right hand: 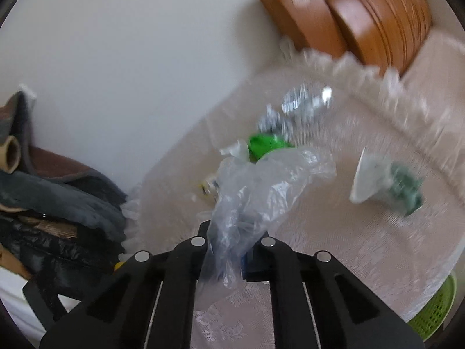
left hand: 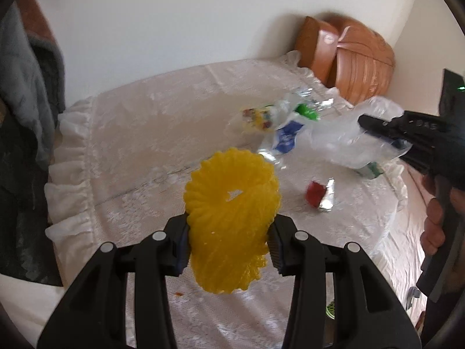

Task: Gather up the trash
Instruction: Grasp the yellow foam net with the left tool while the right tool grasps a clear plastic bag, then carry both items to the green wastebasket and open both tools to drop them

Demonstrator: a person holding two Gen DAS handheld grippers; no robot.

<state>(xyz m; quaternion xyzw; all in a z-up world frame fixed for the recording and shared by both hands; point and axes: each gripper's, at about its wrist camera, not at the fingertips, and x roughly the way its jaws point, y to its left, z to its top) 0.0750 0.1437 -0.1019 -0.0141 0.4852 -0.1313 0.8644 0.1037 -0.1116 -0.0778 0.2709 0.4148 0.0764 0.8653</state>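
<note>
**Both tongs loaded above the lace-covered table**

The left tongs [left hand: 229,250] are clamped on a yellow ribbed plastic piece [left hand: 231,226], a folded disc-like thing with a small hole near its middle; the pads press on its two sides and it stands up between them, lifted clear of the white lace tablecloth [left hand: 139,133]. The right tongs [right hand: 229,258] are closed tight on a crumpled clear plastic bag [right hand: 261,186], which billows up and forward from the pinch. In the left wrist view the same bag [left hand: 348,136] hangs from those tongs [left hand: 375,125], beyond and to the right of the yellow piece, and a hand [left hand: 436,221] grips the handle at the right edge.

More trash lies on the cloth beyond the yellow piece: a blue and white wrapper [left hand: 286,139], a green wrapper [left hand: 306,112], a clear packet with coloured print [left hand: 255,116] and crumpled silver foil [left hand: 305,93]. To the right of the yellow piece, nearer than those, sits a red and silver wrapper [left hand: 318,196]. Under the bag's lower edge a white and green wrapper [left hand: 372,170] shows; in the right wrist view it [right hand: 383,183] is blurred.

Farther back, past the cloth's frilled edge, an orange-brown cushion [left hand: 354,58] leans in the corner of the white wall. Far left of the yellow piece hangs grey fabric [left hand: 26,87]. A green mesh basket [right hand: 436,311] shows below the table's rim in the right wrist view.
</note>
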